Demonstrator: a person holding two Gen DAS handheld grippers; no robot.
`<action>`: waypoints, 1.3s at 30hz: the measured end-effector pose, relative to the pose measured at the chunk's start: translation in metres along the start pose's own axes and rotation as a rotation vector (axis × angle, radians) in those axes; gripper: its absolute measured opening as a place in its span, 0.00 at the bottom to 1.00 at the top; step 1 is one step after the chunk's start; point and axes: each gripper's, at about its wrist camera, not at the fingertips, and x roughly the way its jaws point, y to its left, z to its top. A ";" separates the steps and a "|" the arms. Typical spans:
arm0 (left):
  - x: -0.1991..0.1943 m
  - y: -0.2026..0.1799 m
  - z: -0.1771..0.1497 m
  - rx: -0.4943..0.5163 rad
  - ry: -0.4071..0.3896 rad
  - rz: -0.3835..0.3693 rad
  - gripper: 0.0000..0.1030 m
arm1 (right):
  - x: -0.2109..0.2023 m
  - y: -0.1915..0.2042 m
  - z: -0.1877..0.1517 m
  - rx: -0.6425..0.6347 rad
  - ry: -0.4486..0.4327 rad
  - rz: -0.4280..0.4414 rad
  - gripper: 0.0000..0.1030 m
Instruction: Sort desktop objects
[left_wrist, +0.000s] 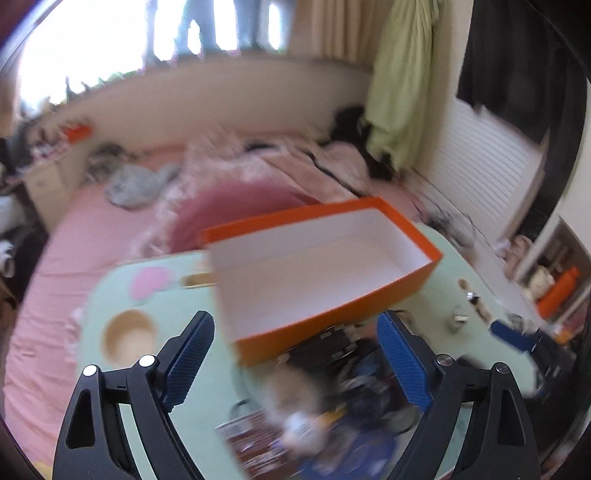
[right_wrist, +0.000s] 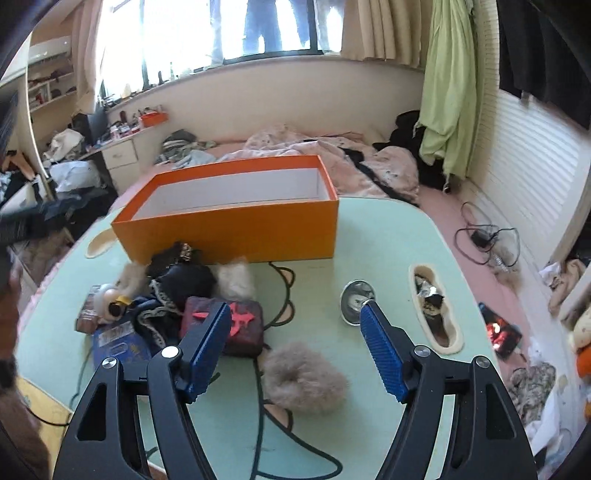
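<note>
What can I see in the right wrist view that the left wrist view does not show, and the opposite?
Only the right wrist view shows the fluffy beige puff near the open right gripper, and the dark red pouch. Only the left wrist view shows the pink patch on the table, beyond the open left gripper. Both show the empty orange box and the pale green table.

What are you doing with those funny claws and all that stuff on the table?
A person is tidying a green table with a gripper in each hand. The orange box at the far side looks empty. A pile of small things lies in front of it, with a fluffy brown puff nearer by. The right gripper and the left gripper are both open, holding nothing, so the things aren't in the box yet.
</note>
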 end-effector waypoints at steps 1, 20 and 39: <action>0.011 -0.003 0.009 0.004 0.032 -0.006 0.87 | 0.000 0.001 -0.001 -0.013 -0.002 -0.019 0.70; 0.081 -0.032 0.030 -0.042 0.106 0.098 0.87 | -0.004 -0.005 -0.007 -0.033 -0.029 -0.061 0.70; -0.057 0.050 -0.140 -0.093 -0.181 0.078 0.87 | -0.035 0.006 -0.053 -0.088 -0.135 0.078 0.73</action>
